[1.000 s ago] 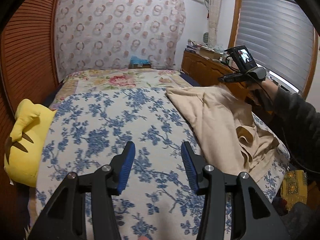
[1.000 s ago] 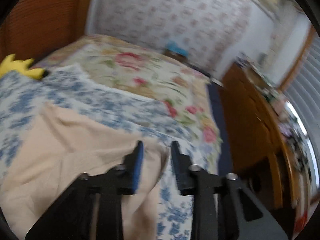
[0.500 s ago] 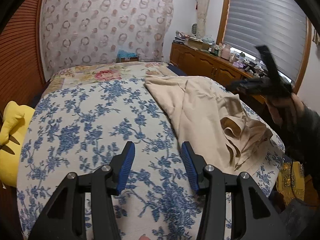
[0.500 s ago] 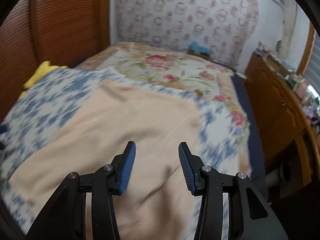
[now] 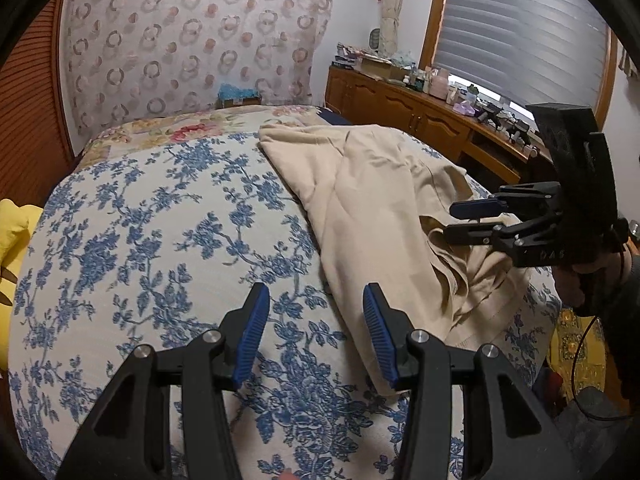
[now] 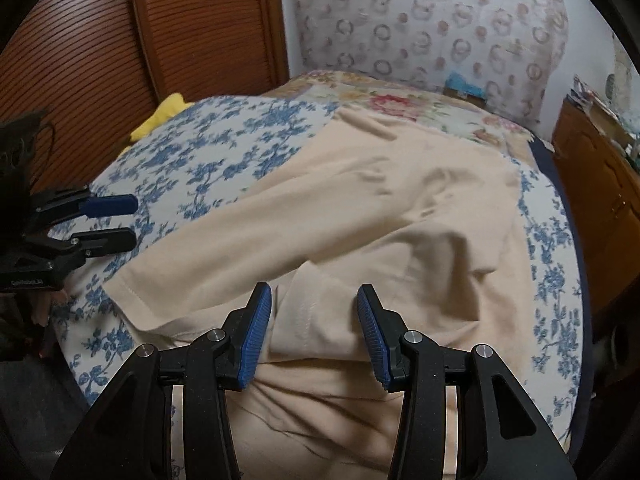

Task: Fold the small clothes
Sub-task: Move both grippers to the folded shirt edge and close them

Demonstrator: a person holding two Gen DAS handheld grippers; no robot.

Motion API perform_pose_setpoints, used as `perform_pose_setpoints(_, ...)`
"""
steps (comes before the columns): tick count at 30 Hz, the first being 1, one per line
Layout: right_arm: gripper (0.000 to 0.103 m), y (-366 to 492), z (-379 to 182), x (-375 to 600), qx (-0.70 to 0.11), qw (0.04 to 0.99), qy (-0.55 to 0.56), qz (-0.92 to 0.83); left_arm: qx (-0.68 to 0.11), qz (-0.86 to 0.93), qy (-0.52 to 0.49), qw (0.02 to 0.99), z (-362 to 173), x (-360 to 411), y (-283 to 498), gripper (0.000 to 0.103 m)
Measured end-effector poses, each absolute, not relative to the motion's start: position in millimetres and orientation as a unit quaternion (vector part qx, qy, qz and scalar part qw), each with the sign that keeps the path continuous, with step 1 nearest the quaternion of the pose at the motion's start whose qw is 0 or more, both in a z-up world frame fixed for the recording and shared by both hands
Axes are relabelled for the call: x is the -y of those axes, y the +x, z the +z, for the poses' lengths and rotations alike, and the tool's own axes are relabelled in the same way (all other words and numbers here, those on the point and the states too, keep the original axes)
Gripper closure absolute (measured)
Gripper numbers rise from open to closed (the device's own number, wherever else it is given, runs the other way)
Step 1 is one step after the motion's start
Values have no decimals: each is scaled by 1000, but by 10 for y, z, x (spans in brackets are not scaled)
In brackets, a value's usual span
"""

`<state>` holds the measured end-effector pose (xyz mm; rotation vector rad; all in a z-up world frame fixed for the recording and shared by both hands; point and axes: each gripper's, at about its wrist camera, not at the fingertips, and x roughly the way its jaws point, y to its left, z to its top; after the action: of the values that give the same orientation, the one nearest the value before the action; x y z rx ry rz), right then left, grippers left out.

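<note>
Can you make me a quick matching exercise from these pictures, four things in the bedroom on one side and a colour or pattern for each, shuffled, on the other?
Things:
1. garment
2. bedspread
3. plush toy
4. finger pads of the left gripper

Colours or patterns:
A. blue flowers on white
B. plain yellow
C. ribbed blue
D. plain beige

Pairs: 1-D, 2-A, 3-B, 4-C

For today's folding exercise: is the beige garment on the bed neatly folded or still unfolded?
Unfolded. The beige garment lies loosely spread on the floral bedspread, wrinkled, with one bunched end; no tidy folds show.
</note>
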<state>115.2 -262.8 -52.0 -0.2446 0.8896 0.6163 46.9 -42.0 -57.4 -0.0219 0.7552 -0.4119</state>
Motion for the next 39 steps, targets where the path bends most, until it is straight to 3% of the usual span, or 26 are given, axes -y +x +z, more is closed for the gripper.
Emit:
perform_pose_setpoints(2, 58, 1148, -593, 2610, -429, 846, -129, 288, -371, -202, -10, 907, -600, 446, 470, 56)
perform_pose_setpoints(5, 97, 1113, -659, 2667, -429, 845, -151, 280, -379, -206, -12, 902, -638, 483, 476, 56)
perform_pose_setpoints(9, 99, 964, -530, 2897, -407, 856, -142, 284, -379, -211, -18, 901, -619, 513, 449, 56)
perform_pose_setpoints(17, 99, 587, -211, 3558, -386, 879, -130, 247, -381, -224, -13, 897, -586, 635, 417, 56)
perform_pose_setpoints(25, 99, 425, -389, 3826, -407, 881, -139, 195, -392, -234, -1, 890, -622, 786, 431, 56)
perform_pose_setpoints(30, 71, 362, -293, 3961, -397, 890, -120, 188, -396, -237, 3, 887, -640, 842, 415, 56)
perform_pose_setpoints(32, 65, 350, -251, 3993, -394, 893, -113, 188, -397, -237, 5, 887, -645, 860, 406, 56)
perform_pose_setpoints(39, 63, 391, -233, 3981, -383, 897, -92, 202, -406, -243, 9, 881, -681, 906, 386, 56)
